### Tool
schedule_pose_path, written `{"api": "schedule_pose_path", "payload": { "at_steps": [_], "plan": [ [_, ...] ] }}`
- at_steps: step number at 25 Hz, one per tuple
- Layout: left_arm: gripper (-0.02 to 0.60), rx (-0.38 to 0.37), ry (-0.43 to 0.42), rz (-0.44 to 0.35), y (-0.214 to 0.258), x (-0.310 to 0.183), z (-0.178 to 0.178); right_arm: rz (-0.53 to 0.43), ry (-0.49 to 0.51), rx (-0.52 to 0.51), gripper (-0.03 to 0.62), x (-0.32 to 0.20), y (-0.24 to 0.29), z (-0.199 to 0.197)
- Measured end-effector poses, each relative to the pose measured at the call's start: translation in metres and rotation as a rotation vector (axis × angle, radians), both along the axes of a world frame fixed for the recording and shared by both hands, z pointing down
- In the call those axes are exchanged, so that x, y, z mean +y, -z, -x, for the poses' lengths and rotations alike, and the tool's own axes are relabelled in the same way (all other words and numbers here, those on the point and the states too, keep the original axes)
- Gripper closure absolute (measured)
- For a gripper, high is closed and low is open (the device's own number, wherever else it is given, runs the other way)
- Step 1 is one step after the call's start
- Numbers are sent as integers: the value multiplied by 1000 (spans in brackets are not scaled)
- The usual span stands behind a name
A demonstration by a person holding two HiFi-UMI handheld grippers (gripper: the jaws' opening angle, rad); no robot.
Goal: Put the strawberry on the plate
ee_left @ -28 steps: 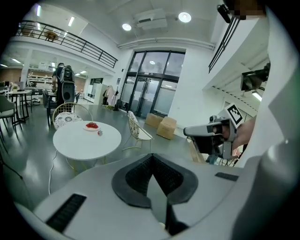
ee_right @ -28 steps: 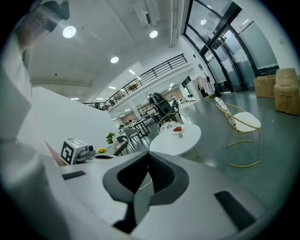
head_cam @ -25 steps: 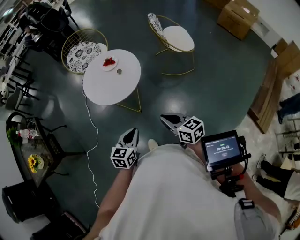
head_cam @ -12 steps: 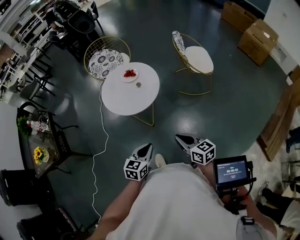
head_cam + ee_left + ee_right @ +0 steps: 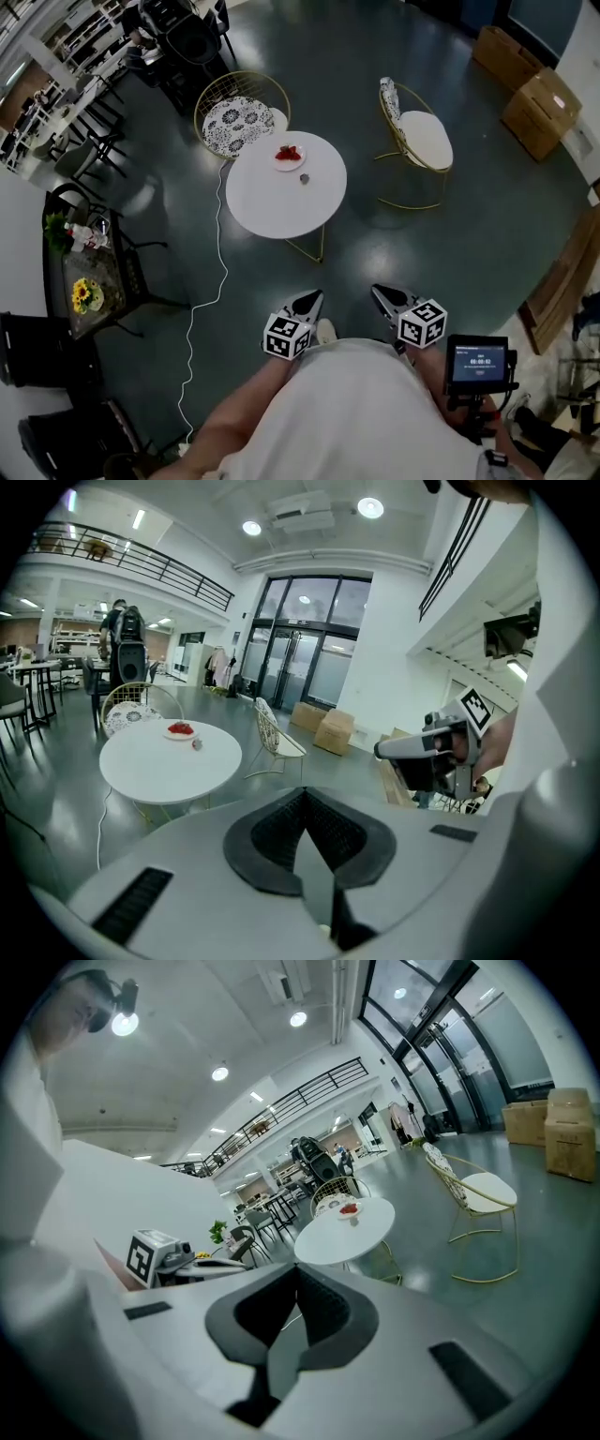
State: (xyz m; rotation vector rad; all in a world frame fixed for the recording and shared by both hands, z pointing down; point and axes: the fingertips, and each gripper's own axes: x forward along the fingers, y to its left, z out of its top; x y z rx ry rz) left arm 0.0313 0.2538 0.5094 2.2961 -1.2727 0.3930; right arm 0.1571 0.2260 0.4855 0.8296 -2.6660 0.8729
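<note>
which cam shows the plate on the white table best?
Head view: it looks down on the plate, showing its whole rim and the red fruit on it. Left gripper view shows the plate low, nearly edge-on; right gripper view shows it smaller, also edge-on.

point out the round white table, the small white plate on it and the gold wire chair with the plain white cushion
round white table (image 5: 277, 204): head view, bare tabletop
small white plate (image 5: 289, 165): head view, near rim
gold wire chair (image 5: 425, 141): head view, white seat cushion
</note>
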Motion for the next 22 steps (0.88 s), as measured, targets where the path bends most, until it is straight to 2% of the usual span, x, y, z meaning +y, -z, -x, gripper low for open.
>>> {"api": "schedule_pose_path", "payload": {
  "at_steps": [5, 12, 18, 22],
  "plan": [
    [575, 30, 26, 2, 5, -10, 28, -4, 30, 9, 586, -15, 2, 35],
    [575, 23, 71, -15, 8, -14, 88, -17, 70, 19, 586, -28, 2, 94],
    [575, 18, 153, -10, 7, -13, 135, -20, 111, 22, 586, -44, 1, 132],
    [575, 18, 191, 5, 1, -13, 153, -19, 154, 33, 586, -50, -3, 153]
  ]
}}
